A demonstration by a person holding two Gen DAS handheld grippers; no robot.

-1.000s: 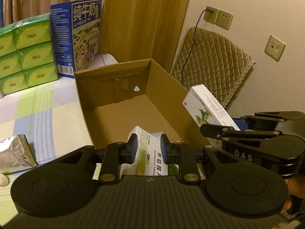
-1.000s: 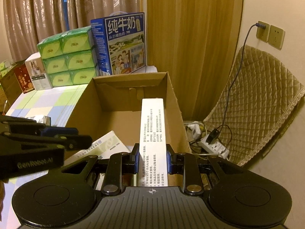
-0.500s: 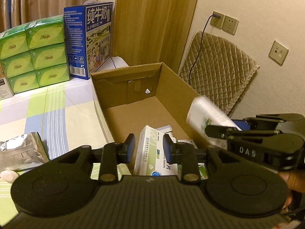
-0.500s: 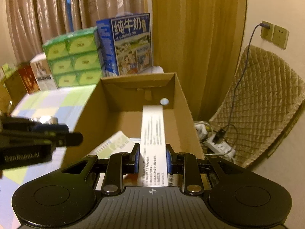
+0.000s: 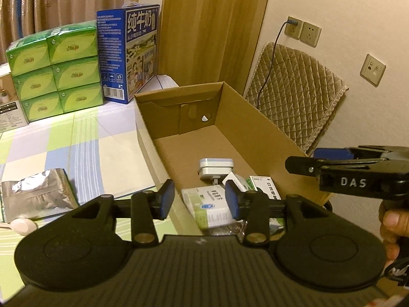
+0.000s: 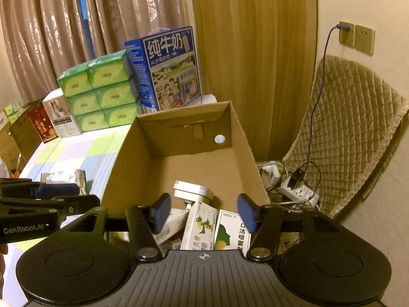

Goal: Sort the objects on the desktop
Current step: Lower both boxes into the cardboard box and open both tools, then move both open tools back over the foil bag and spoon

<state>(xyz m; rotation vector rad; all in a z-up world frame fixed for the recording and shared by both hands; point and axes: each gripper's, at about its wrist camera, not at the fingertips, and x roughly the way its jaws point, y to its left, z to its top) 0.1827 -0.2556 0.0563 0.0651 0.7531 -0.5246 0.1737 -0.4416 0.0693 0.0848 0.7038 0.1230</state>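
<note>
Open cardboard box (image 6: 245, 153) on the checked tabletop (image 5: 84, 151), holding at its near end a white charger (image 6: 193, 192), a white medicine carton with a tree motif (image 6: 198, 227), a green-and-white spray carton (image 6: 230, 232) and a green-banded tablet carton (image 5: 209, 207). Left gripper (image 5: 200, 199) and right gripper (image 6: 204, 212) both hover above that near end, fingers spread apart and empty. A foil pouch (image 5: 35, 197) and a pale spoon (image 5: 21, 226) lie on the tabletop left of the box.
</note>
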